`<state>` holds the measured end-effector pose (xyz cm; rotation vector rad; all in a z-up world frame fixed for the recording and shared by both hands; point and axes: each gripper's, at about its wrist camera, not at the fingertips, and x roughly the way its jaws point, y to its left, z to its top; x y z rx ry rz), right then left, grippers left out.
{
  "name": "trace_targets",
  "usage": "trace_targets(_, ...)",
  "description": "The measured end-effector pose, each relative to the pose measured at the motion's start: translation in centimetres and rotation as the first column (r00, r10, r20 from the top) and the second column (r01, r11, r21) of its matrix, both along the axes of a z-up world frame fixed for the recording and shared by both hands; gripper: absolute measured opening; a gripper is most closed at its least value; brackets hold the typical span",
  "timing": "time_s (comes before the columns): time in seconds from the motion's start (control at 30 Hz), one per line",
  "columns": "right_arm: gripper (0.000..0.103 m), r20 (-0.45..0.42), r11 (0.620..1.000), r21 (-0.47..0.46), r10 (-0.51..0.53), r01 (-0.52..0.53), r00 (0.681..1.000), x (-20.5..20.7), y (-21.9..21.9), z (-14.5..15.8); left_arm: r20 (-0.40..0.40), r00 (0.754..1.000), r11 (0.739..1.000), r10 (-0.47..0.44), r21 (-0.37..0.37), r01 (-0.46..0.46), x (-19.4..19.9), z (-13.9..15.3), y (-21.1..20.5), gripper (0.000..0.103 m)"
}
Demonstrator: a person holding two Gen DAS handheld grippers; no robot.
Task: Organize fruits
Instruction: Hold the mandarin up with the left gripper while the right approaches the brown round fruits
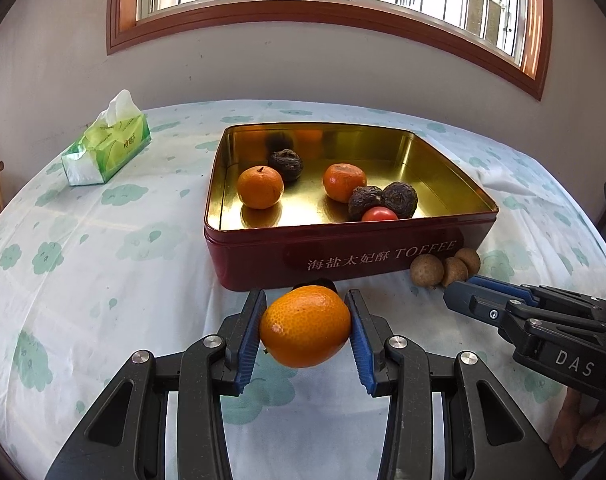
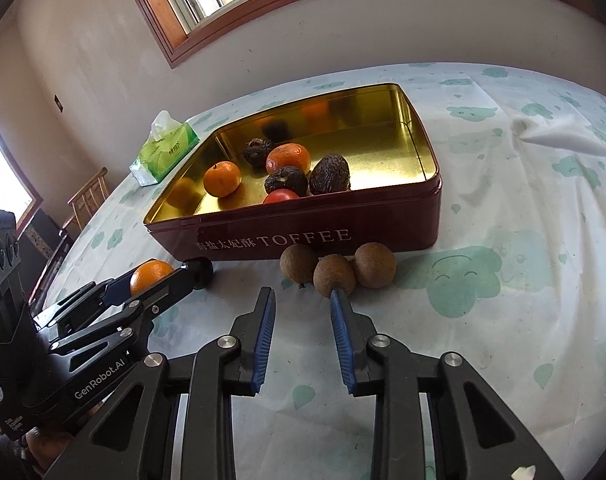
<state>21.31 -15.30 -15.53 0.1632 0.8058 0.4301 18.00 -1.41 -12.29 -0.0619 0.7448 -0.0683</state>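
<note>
The left gripper (image 1: 305,326) clamps an orange (image 1: 305,326) between its blue pads, above the tablecloth (image 1: 103,280), just before the front wall of the red tin (image 1: 343,256). The right gripper (image 2: 301,300) holds nothing; its jaws stand narrowly apart, and the tip of 1 finger (image 2: 337,300) is at the middle one of 3 brown fruits (image 2: 335,274) beside the tin's front wall. Inside the tin lie 2 oranges, 3 dark wrinkled fruits and 1 red fruit (image 1: 379,214). A tissue pack (image 1: 107,150) is near the table's far left edge.
</note>
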Motion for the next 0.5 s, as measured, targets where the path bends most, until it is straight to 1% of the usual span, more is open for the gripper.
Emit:
trace_targets(0.2, 0.026, 0.007, 1.0, -0.02, 0.018, -0.018, 1.0, 0.7, 0.9, 0.2, -0.002, 1.0, 1.0, 0.001, -0.002, -0.001, 0.0, 0.0, 0.0, 0.042)
trace_targets(0.3, 0.023, 0.012, 0.999, -0.035, 0.027, -0.027, 1.0, 0.7, 1.3, 0.1, -0.002, 1.0, 1.0, 0.002, -0.005, -0.002, 0.0, 0.0, 0.1, 0.042)
trace_targets(0.37, 0.015, 0.012, 0.999, -0.032, 0.025, -0.025, 1.0, 0.7, 1.1, 0.0, -0.002, 1.0, 1.0, 0.002, -0.008, -0.002, 0.0, 0.0, 0.1, 0.042)
trace_targets(0.5, 0.014, 0.002, 1.0, -0.016, 0.02, -0.02, 1.0, 0.8, 0.6, -0.2, -0.003, 1.0, 1.0, 0.001, -0.008, -0.001, 0.0, -0.1, 0.2, 0.042)
